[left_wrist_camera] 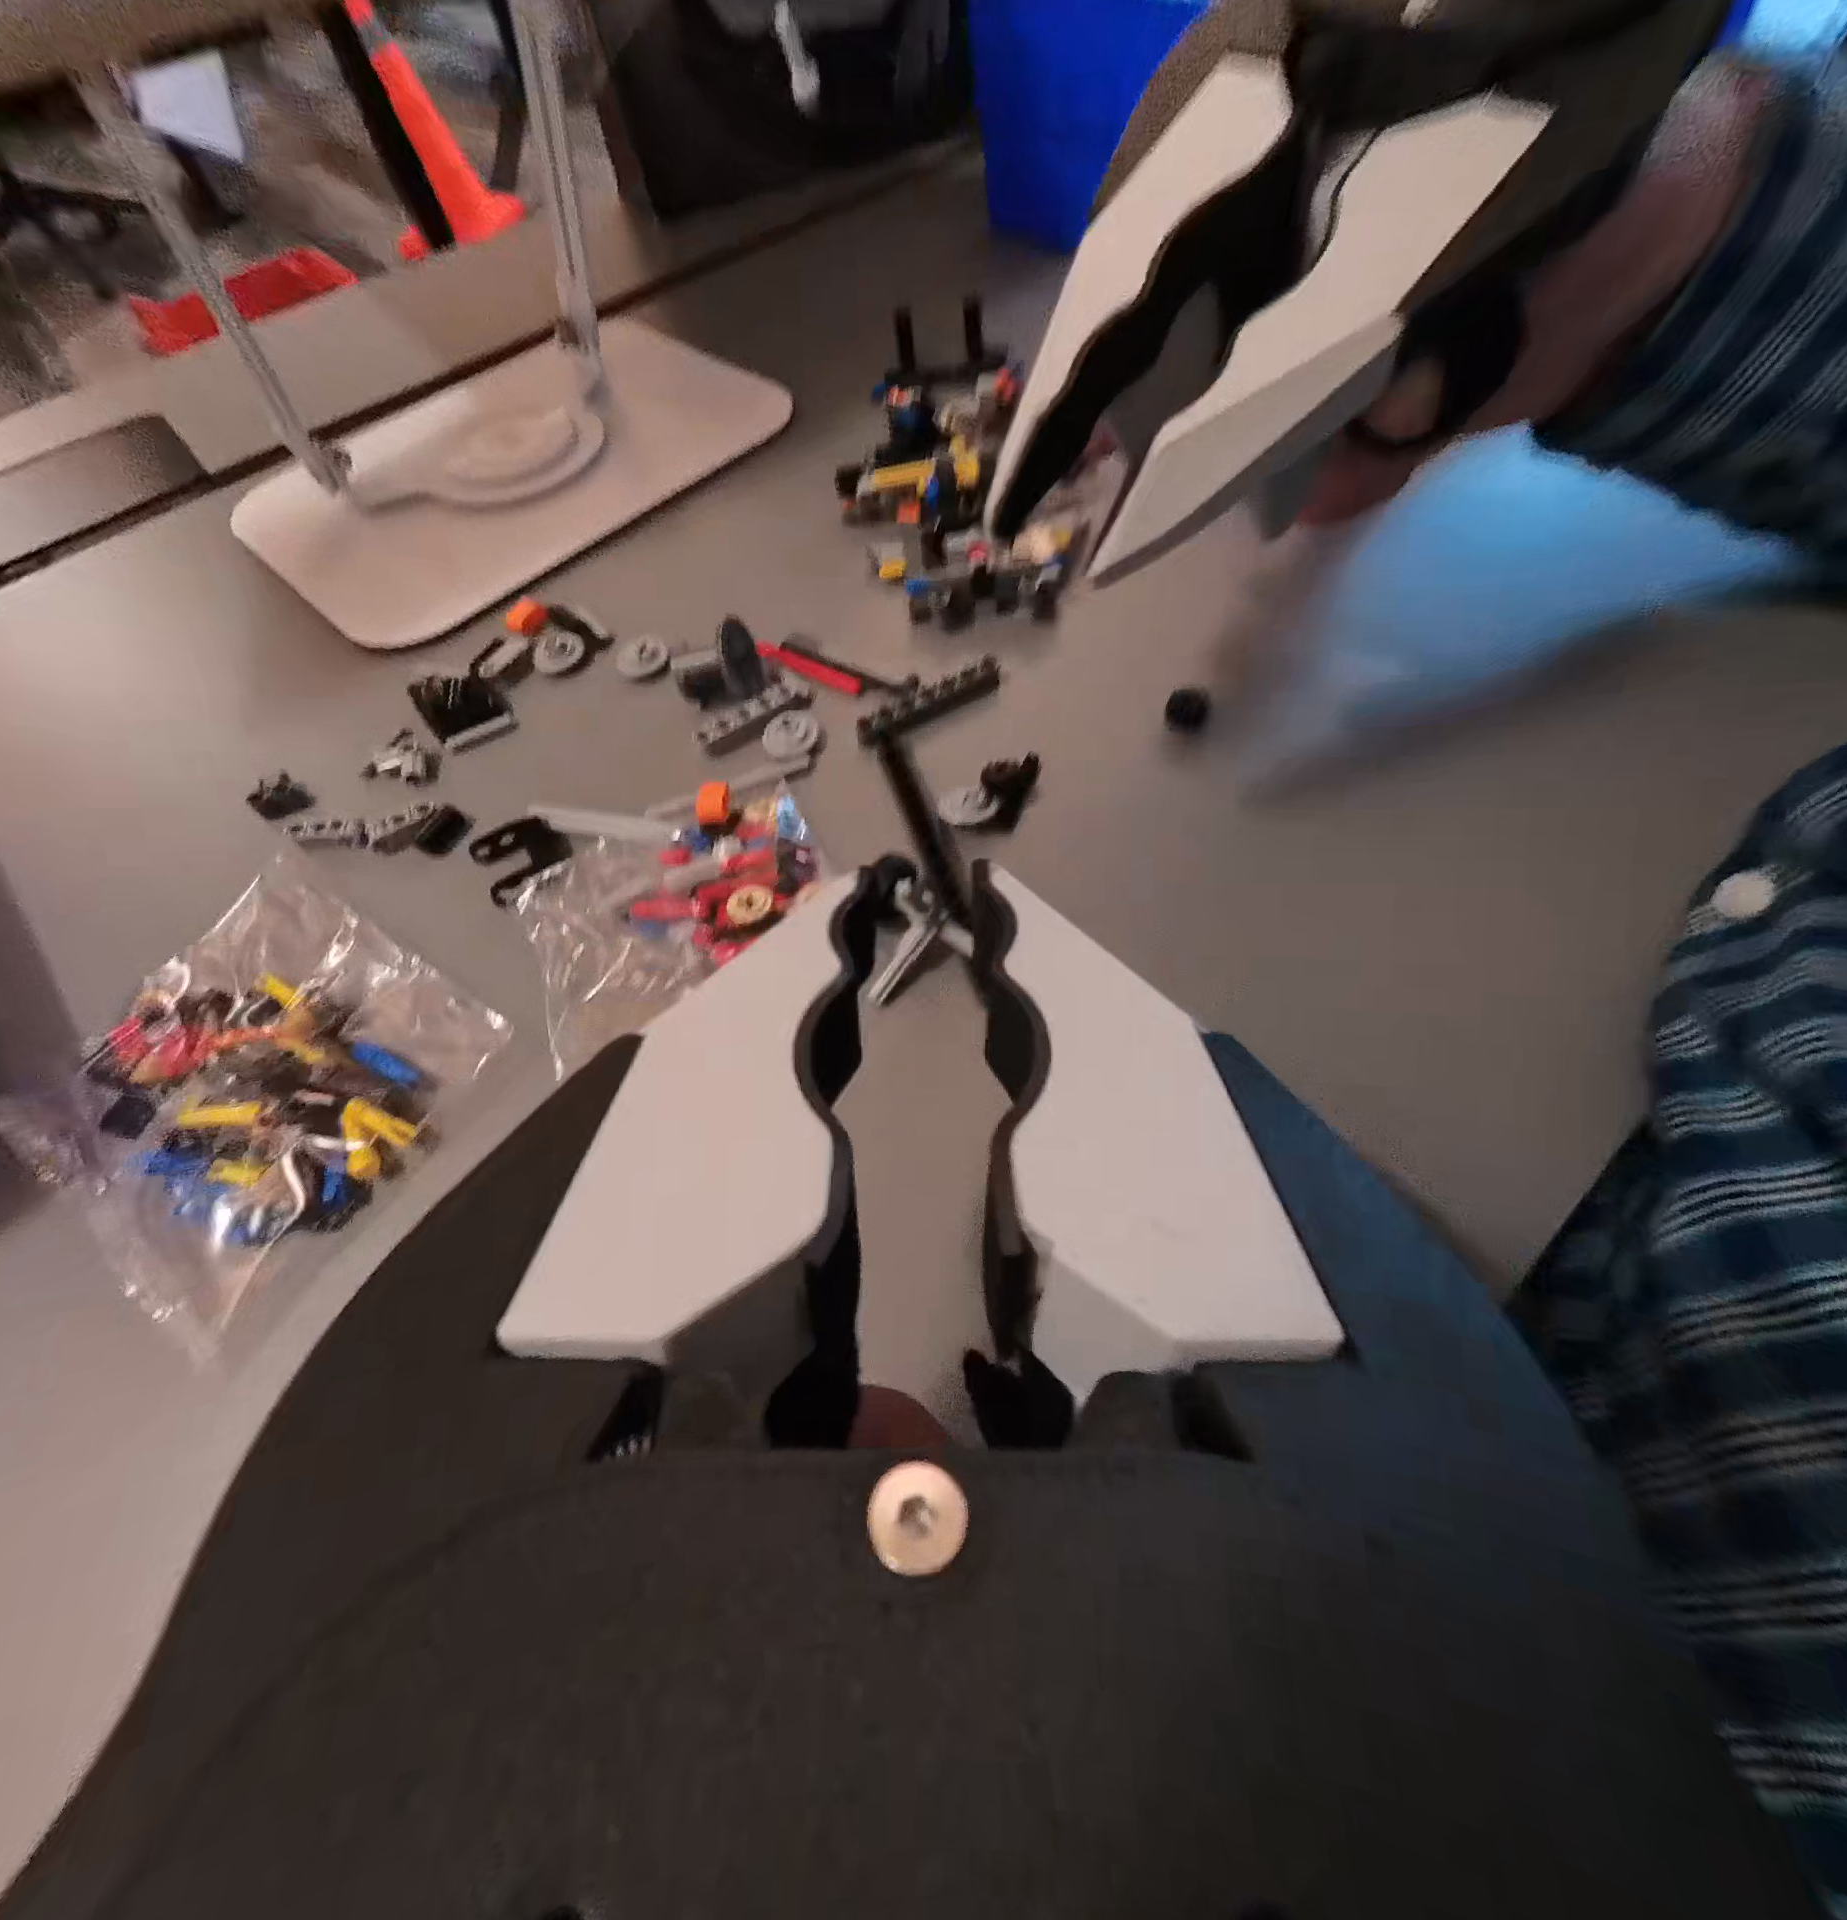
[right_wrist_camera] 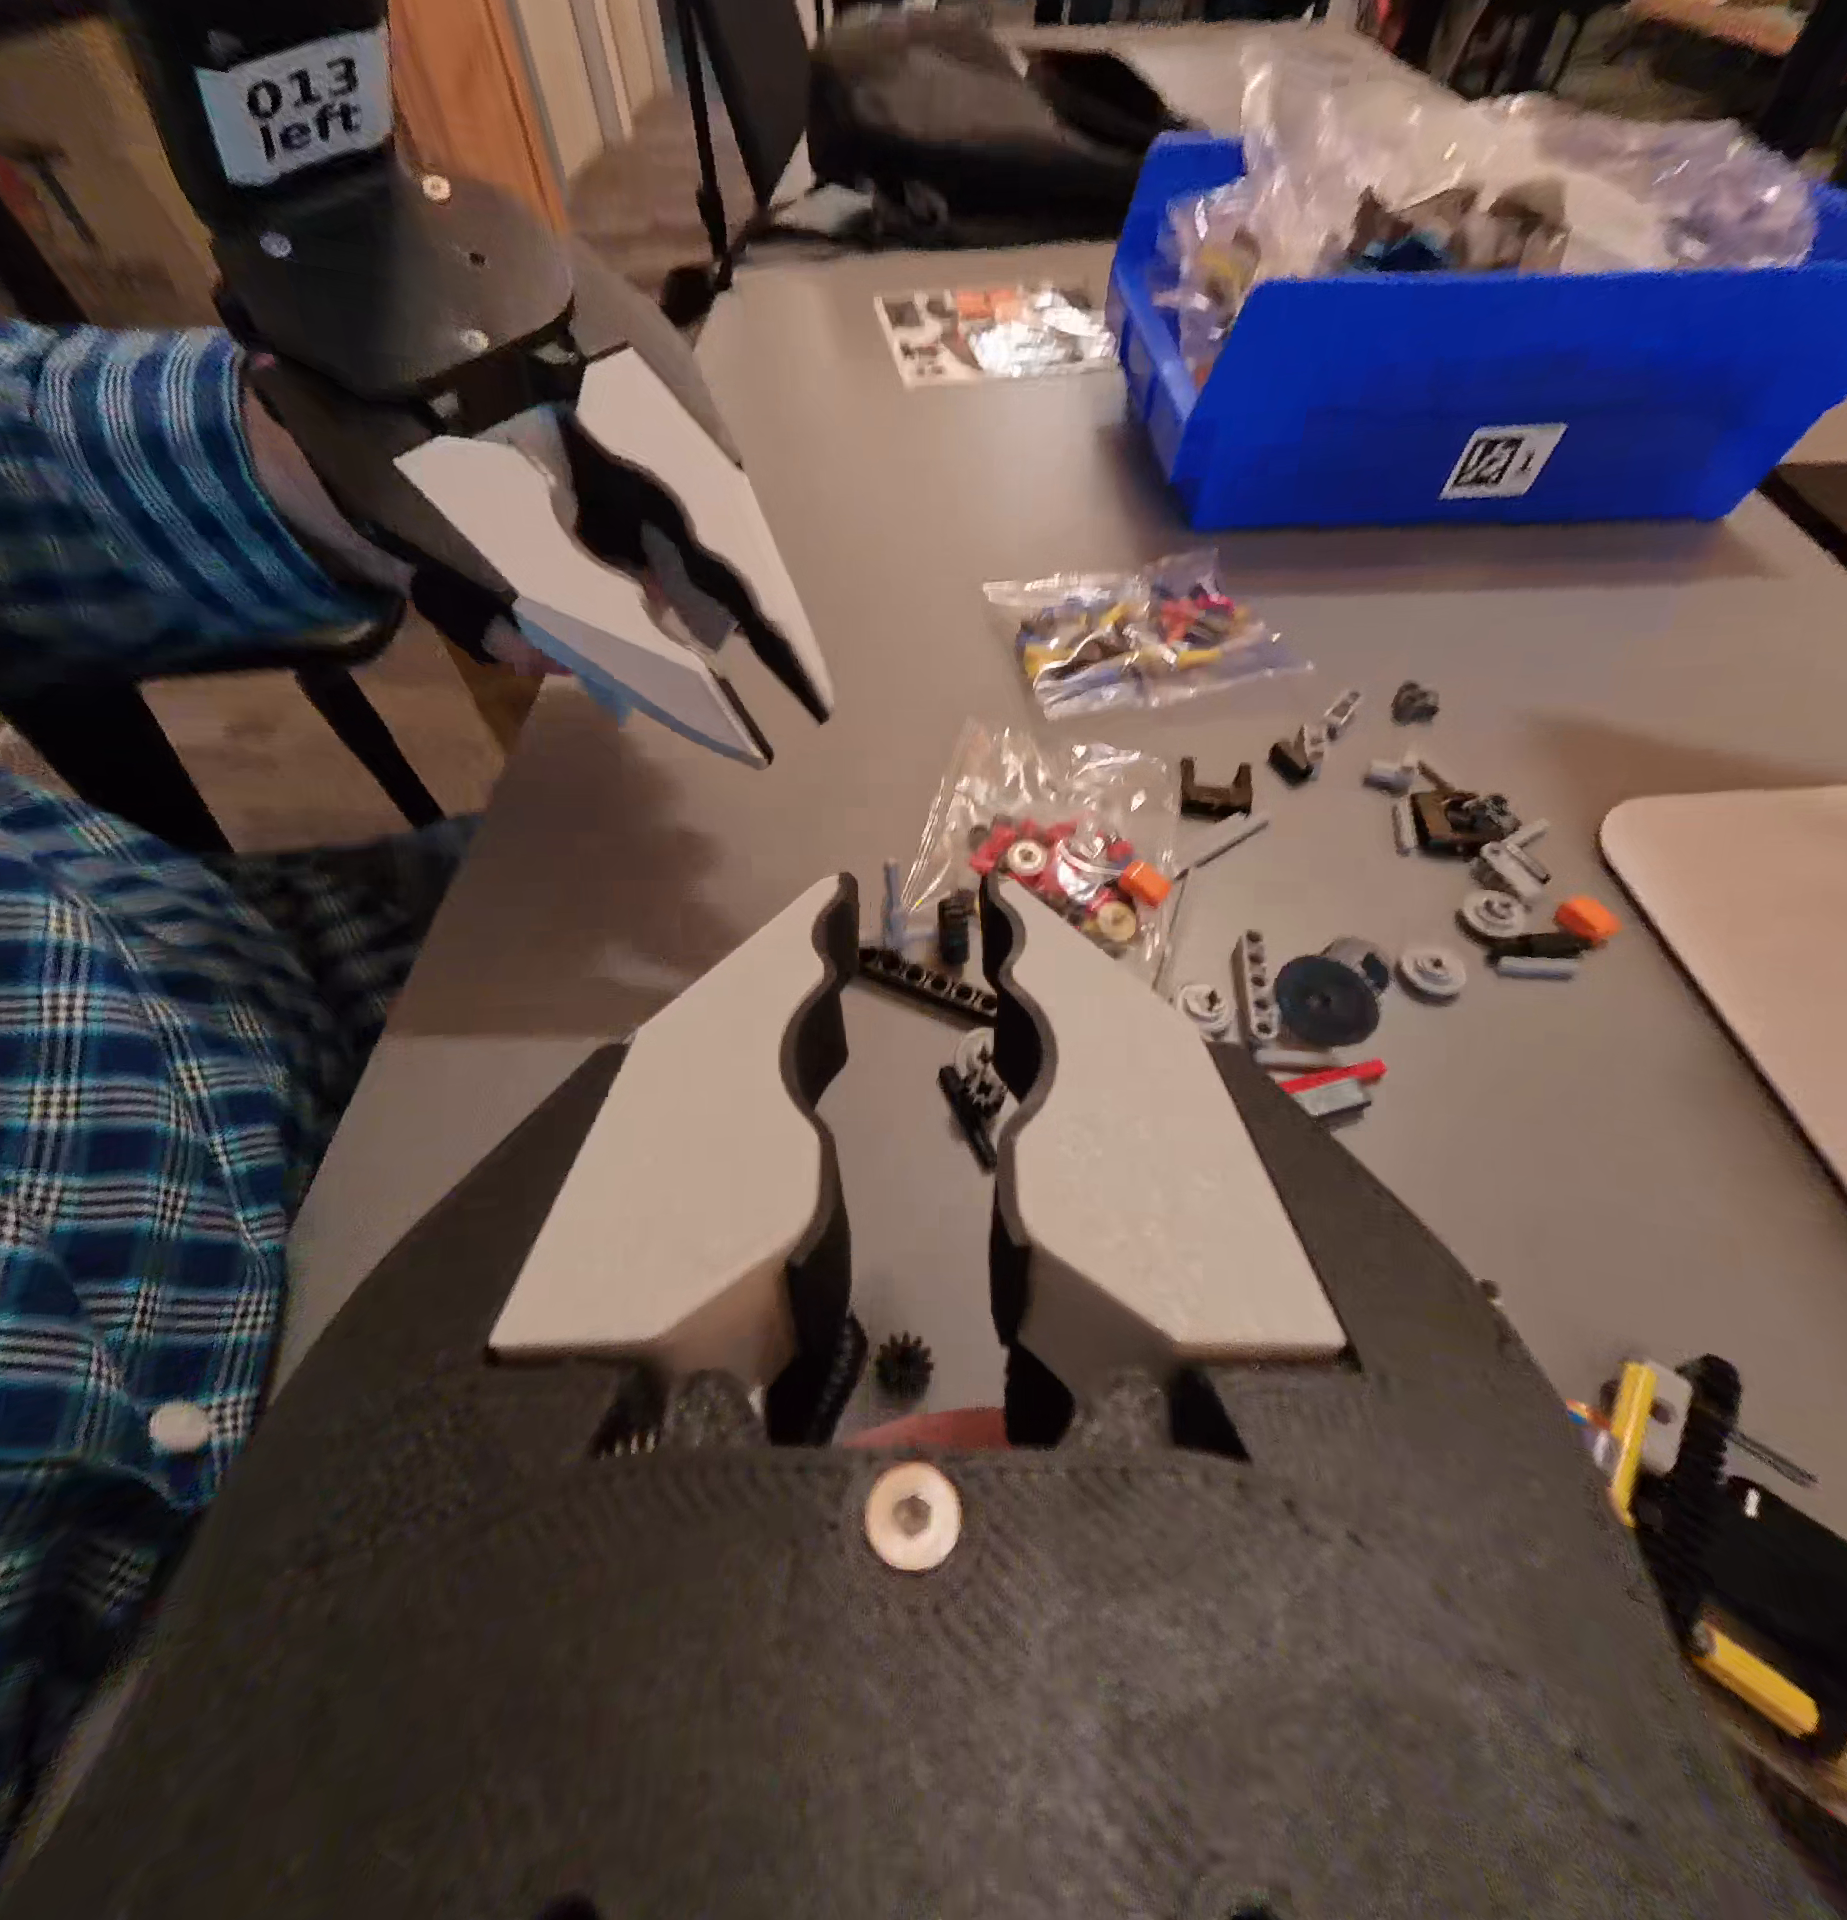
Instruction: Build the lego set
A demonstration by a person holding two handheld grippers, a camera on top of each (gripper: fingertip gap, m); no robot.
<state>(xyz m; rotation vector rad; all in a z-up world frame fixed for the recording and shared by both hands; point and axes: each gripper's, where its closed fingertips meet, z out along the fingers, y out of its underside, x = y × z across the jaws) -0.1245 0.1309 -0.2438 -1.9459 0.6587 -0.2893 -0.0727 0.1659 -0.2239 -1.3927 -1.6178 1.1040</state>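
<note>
Part-built lego model on the grey surface, right tool directly above it.

Right tool: fingers parted, nothing between them, tips just over the model's near edge. Left tool: nearer the camera than the model, closed to a narrow gap on a small grey piece. Loose pieces lie between the model and 2 clear bags of parts. 1 black gear sits just right of the model.

Black gripper bodies, grey fingers, silver screw; blue plaid sleeve.
</note>
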